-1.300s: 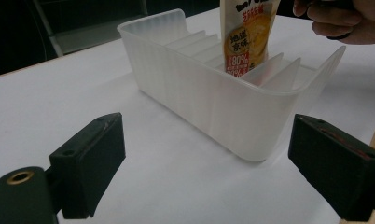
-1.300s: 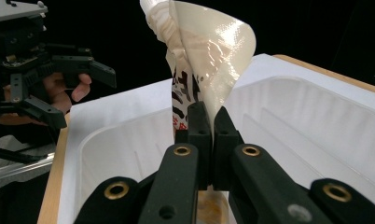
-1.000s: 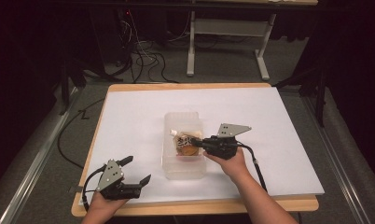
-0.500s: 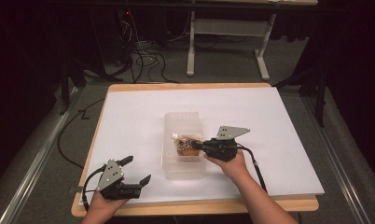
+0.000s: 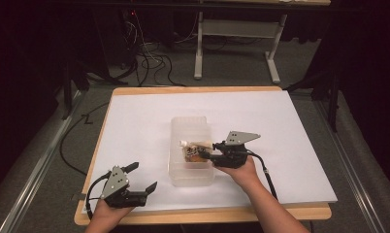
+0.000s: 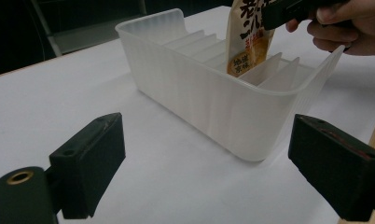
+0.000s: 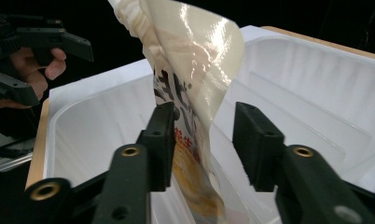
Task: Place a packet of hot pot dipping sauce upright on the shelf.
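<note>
**Right gripper view: a soft pouch stands in the slotted bin, jaws parted around it**

Right gripper view puts the pouch [image 7: 195, 116] up close: a glossy, cream-coloured sachet with printed characters and a yellow patch low down. Its upper part curls and creases, which suggests thin, flexible film that bends rather than resists. It looks light, and the shiny skin is likely slippery. A pinch across the flat faces, below the curled top where the film lies straighter, would probably hold best; a grip on the floppy upper edge risks the pouch folding or sliding out.

The pouch stands upright inside the translucent bin [image 6: 213, 100], lodged in a slot between the thin dividers [image 6: 269, 70] towards the bin's near end. In the high view it sits near the middle of the bin [image 5: 176, 145], just beside the right gripper [image 5: 210, 156].

The right gripper [image 7: 202, 140] has its jaws on either side of the pouch with a clear gap showing; one pad seems to touch the film, the other stands off, so it is spread rather than clamped.

The left gripper [image 5: 142, 177] rests well apart from the bin, at the near left corner of the white table cover [image 5: 300, 126], its jaws wide apart and holding nothing. In its own view, the left gripper [image 6: 209, 168] frames the bin's curved near wall.
</note>
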Motion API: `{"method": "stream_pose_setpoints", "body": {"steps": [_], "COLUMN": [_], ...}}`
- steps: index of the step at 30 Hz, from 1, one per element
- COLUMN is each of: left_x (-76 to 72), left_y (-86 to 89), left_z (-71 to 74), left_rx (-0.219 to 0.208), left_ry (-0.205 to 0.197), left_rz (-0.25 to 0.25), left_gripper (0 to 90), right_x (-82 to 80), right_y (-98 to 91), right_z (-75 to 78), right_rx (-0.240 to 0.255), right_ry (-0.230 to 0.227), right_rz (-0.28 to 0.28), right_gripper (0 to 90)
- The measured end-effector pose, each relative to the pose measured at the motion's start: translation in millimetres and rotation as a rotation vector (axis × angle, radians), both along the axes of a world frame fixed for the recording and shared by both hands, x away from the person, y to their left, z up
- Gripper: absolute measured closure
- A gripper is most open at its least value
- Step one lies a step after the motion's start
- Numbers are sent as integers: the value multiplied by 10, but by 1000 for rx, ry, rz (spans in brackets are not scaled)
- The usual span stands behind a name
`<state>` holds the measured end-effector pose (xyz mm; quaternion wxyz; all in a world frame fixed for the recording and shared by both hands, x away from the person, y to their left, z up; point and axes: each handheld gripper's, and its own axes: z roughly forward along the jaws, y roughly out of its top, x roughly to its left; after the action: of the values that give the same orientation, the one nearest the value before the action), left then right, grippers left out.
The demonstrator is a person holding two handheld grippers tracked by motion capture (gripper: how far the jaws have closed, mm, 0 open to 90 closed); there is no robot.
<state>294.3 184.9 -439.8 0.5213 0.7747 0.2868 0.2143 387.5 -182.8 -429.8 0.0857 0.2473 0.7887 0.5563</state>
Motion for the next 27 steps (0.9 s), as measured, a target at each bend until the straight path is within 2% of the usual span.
{"method": "stream_pose_setpoints", "body": {"steps": [3,4,5,6,7,8,9,13,22,27], "left_x": [-1,-1,-1,0,0,0,0,0,4,8], "left_y": [-1,-1,-1,-2,-3,-5,-6,-7,-8,-25], "left_z": [2,3,3,3,4,3,2,2,1,3], "left_rx": [0,1,1,1,2,1,2,2,-1,3], "left_ry": [-1,-1,-1,-1,-1,-1,-1,-1,-2,-2], "left_rz": [0,0,0,0,-1,-1,-1,-2,-1,-3], "left_gripper": [115,115,115,115,115,115,115,115,115,115], "right_x": [-10,-10,-17,-17,-30,-30,-44,-59,-100,-179], "right_y": [5,5,6,6,9,9,15,29,-9,-157], "right_z": [15,15,24,24,36,36,49,69,130,172], "right_rx": [2,2,0,0,0,0,-1,-7,0,-13], "right_ry": [-15,-15,-22,-22,-30,-30,-44,-50,-46,-52], "right_rz": [-5,-5,-10,-10,-25,-25,-34,-46,-65,-121], "right_gripper": [490,490,433,433,350,350,272,172,147,145]}}
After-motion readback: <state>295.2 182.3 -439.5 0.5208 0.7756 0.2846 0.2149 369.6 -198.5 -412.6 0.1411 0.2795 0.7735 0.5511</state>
